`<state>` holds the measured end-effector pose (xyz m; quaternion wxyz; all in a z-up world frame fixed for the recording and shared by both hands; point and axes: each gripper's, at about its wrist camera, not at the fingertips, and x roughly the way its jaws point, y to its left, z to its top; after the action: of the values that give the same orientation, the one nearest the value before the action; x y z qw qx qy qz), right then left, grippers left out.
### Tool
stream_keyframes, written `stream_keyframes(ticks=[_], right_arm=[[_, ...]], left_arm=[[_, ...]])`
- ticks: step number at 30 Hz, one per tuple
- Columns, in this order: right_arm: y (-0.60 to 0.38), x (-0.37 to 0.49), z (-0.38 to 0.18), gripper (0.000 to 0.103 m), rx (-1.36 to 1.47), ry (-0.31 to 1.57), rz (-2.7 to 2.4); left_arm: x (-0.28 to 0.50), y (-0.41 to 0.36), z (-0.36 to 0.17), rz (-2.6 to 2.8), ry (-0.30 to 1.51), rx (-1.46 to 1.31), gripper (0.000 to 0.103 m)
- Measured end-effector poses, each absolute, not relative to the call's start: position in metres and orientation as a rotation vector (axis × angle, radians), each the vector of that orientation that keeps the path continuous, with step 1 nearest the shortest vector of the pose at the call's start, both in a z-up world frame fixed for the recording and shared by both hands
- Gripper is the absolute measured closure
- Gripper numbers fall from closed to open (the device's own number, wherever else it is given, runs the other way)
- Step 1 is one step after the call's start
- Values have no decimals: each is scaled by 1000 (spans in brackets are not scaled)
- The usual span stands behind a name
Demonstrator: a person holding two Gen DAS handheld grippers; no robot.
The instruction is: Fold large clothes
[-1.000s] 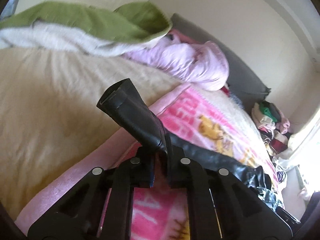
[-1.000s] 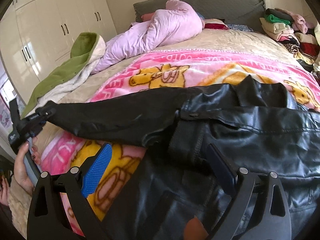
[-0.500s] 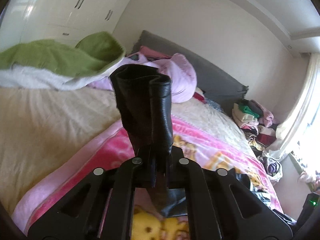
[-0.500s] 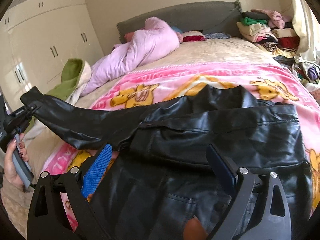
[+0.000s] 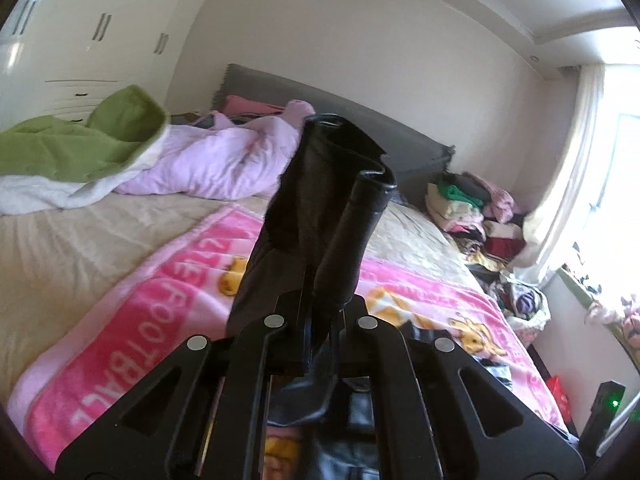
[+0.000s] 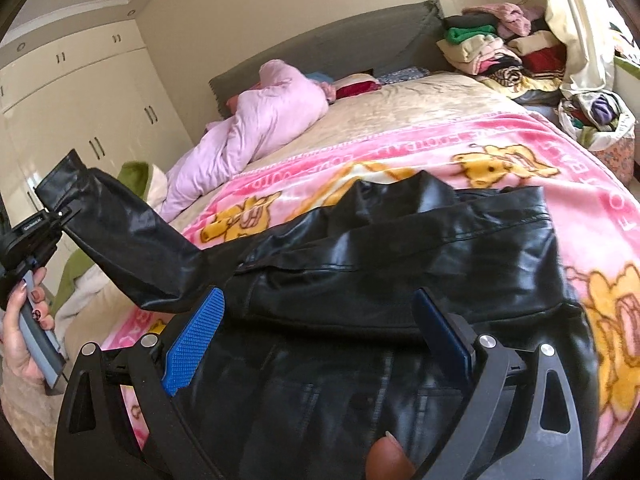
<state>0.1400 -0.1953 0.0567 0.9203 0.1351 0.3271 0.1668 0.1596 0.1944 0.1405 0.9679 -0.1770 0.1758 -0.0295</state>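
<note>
A black leather jacket point(image 6: 400, 264) lies spread on a pink cartoon blanket point(image 6: 500, 148) on the bed. My left gripper point(image 5: 320, 320) is shut on the cuff end of the jacket's sleeve point(image 5: 328, 208), which stands up in front of its camera. In the right wrist view the left gripper point(image 6: 48, 220) holds that sleeve point(image 6: 132, 244) lifted off the bed at the far left. My right gripper point(image 6: 320, 328) is open and empty, with blue pads point(image 6: 192, 336), just above the jacket's body.
A lilac quilt point(image 6: 256, 128) and a green blanket point(image 5: 80, 148) lie near the grey headboard point(image 6: 340, 48). Piles of folded clothes point(image 6: 504, 52) stand at the bed's far right corner. White wardrobes point(image 6: 80, 120) line the left wall. A window point(image 5: 616, 184) is on the right.
My left gripper has raised the sleeve up off the bed and tilted upward. My right gripper has pulled back and up from the jacket, still open.
</note>
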Motion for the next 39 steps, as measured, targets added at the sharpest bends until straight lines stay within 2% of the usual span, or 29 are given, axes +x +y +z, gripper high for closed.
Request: stream_keyframes(ticks=[19,39], right_arm=[[-267,134,50,9,345,663,213],[-295,151,32,9,399,695,98]], left_arm=[[190,80,117,-286,438,-314,102],[206,-16,32,-494,630,-166,102]])
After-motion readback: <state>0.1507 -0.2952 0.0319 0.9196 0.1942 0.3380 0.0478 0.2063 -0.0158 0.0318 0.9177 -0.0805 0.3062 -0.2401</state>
